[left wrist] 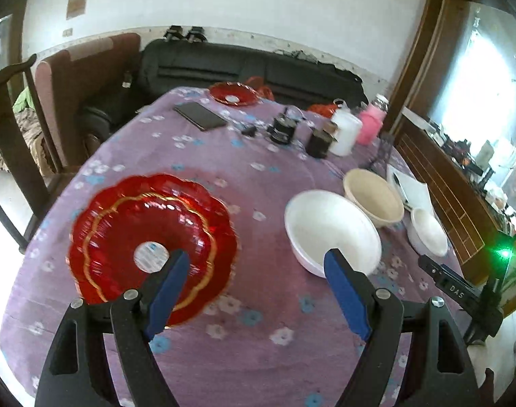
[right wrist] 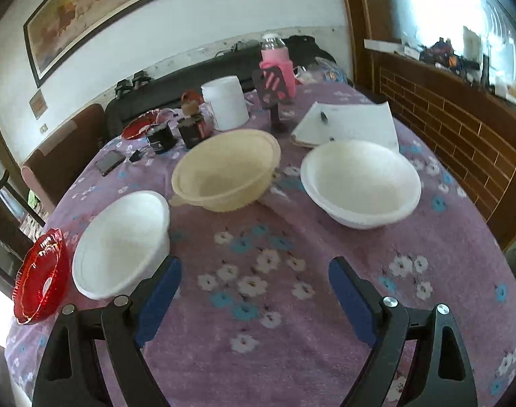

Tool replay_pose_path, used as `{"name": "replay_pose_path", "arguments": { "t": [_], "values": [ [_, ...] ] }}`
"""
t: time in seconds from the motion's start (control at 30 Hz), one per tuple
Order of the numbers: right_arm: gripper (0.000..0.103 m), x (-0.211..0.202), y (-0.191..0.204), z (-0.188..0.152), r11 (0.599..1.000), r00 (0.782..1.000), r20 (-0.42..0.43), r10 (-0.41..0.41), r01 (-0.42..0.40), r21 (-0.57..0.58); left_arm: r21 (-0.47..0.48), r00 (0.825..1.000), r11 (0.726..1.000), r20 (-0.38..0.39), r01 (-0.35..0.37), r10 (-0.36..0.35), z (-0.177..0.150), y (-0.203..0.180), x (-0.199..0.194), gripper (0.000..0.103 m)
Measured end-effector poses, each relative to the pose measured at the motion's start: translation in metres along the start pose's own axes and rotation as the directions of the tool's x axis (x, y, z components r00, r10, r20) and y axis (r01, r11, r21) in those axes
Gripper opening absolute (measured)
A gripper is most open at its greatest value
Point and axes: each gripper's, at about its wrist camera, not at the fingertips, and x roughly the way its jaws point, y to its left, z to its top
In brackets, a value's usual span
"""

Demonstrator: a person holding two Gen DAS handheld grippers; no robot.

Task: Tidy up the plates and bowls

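A stack of red scalloped plates [left wrist: 152, 240] with gold trim lies on the purple flowered tablecloth [left wrist: 268, 305], left of a white bowl [left wrist: 332, 234]. Behind it sit a beige bowl [left wrist: 373, 196] and a smaller-looking white bowl [left wrist: 427, 234]. Another red plate [left wrist: 234, 93] rests at the table's far end. My left gripper [left wrist: 256, 257] hovers open over bare cloth between the plates and the white bowl. My right gripper [right wrist: 254, 264] is open too, holding nothing, with a white bowl [right wrist: 122, 244] to its left. The beige bowl [right wrist: 224, 169] and a second white bowl [right wrist: 359, 183] lie ahead, and the red plates [right wrist: 40, 281] are at the far left.
A phone [left wrist: 200, 115], dark jars [left wrist: 283, 129], a white canister [right wrist: 225, 103], a pink-sleeved bottle [right wrist: 278, 64] and a notepad with a pen [right wrist: 349, 122] crowd the far half. A chair [left wrist: 17, 129] stands at the left and a wooden cabinet [right wrist: 461, 142] at the right. A black device [left wrist: 461, 291] pokes in at the right table edge.
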Motion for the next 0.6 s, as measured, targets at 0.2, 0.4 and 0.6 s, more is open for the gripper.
{"name": "replay_pose_path", "arguments": {
  "t": [0.2,0.4,0.6],
  "values": [
    [0.091,0.010,0.005,0.009,0.995,0.996,-0.017,0.092,-0.091,0.027,-0.003,0.999,1.000,-0.040,-0.015,0.014,-0.006,-0.020,0.018,0.081],
    [0.087,0.040,0.036,0.031,0.985,0.984,-0.027,0.174,-0.174,-0.002,0.001,0.997,0.999,-0.062,-0.050,0.050,-0.004,-0.033,0.030,0.081],
    [0.079,0.061,0.045,0.025,0.958,0.958,-0.005,0.288,-0.287,0.018,0.027,0.992,0.993,-0.054,-0.115,0.117,0.008,-0.036,0.040,0.081]
  ]
}}
